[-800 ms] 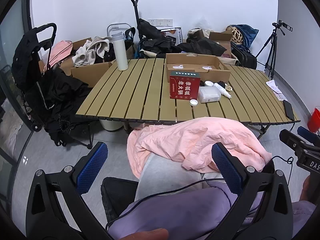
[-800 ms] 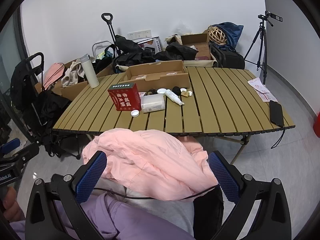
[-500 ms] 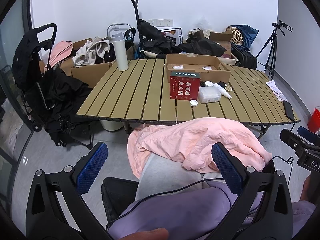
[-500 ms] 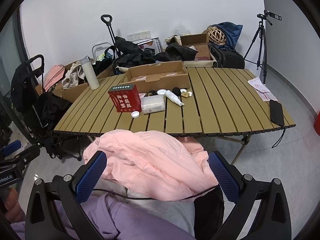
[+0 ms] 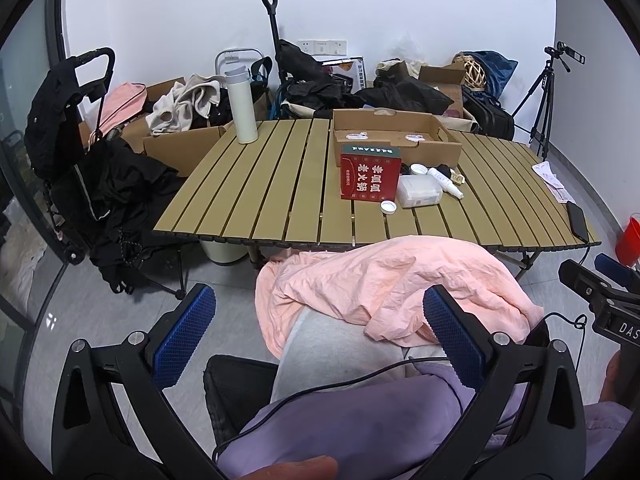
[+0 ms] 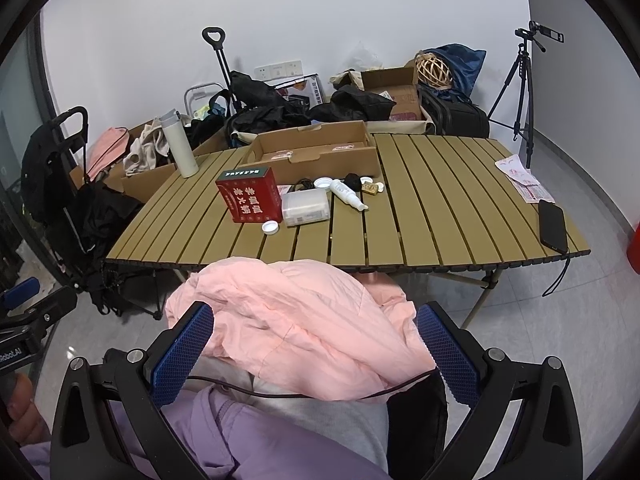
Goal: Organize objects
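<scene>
Red rectangular cardboard box with white characters (image 5: 370, 177) stands upright near the middle of the slatted olive-tan folding counter (image 5: 280, 184), at about 12 o'clock from the left claw (image 5: 320, 338). Moving left to right across the counter: a tall white cylindrical flask (image 5: 241, 109) stands upright at the far left corner, well apart from the rest. Next the red box, with a small round white cap (image 5: 388, 207) lying just off its near right corner. Just beside the box on the right, a clear lidded plastic container (image 5: 419, 191). At 1 o'clock from that container, a white squeeze bottle (image 5: 445, 181) lies on its side, near a second white cap (image 5: 418, 169) and a small gold item, too small to identify. Behind this cluster sits an open shallow brown cardboard tray (image 5: 394, 136). At the far right edge, a black phone (image 5: 577, 221) lies flat, with printed paper sheets (image 5: 554, 182) beyond it.

Left claw: released, blue pads spread wide, nothing between them, held over the seated person's lap, where a crumpled pink cloth (image 5: 396, 284) lies on the knees. Right claw (image 6: 316, 350): also released and spread wide, gripping nothing, above the same pink cloth; the red box lies at its 11 o'clock.
</scene>
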`<move>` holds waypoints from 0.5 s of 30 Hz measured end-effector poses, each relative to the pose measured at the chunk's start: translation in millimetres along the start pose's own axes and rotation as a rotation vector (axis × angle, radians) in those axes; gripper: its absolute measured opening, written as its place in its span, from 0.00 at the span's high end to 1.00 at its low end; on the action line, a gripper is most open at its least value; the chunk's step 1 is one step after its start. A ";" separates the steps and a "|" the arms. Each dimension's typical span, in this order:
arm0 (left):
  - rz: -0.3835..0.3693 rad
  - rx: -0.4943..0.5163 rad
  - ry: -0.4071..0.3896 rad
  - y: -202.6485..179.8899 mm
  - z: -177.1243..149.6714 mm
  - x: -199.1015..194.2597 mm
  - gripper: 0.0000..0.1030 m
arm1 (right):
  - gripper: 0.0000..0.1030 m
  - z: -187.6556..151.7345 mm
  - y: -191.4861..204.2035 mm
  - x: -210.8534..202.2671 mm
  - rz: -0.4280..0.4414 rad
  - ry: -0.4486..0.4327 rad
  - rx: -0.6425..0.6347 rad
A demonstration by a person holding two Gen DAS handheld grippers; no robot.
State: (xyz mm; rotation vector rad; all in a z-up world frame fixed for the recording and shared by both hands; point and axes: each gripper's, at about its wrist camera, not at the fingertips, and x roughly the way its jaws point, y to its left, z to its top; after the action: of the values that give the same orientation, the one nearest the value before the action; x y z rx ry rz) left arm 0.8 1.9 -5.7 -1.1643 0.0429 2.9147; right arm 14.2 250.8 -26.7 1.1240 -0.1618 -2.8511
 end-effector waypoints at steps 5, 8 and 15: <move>0.000 0.001 -0.001 0.1 -0.2 0.0 0.00 | 0.00 0.4 0.1 0.2 -0.001 0.001 0.000; 0.000 0.000 -0.002 0.4 0.1 -0.7 0.00 | 0.00 0.2 -0.3 -0.3 -0.002 0.000 0.000; 0.004 -0.002 0.001 1.3 0.6 -3.0 0.00 | 0.00 -0.1 -0.4 -0.6 -0.007 -0.001 -0.002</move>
State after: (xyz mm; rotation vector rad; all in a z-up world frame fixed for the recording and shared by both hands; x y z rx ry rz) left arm 2.5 0.7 -3.1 -1.1669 0.0418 2.9184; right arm 14.7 251.3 -26.4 1.1244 -0.1551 -2.8573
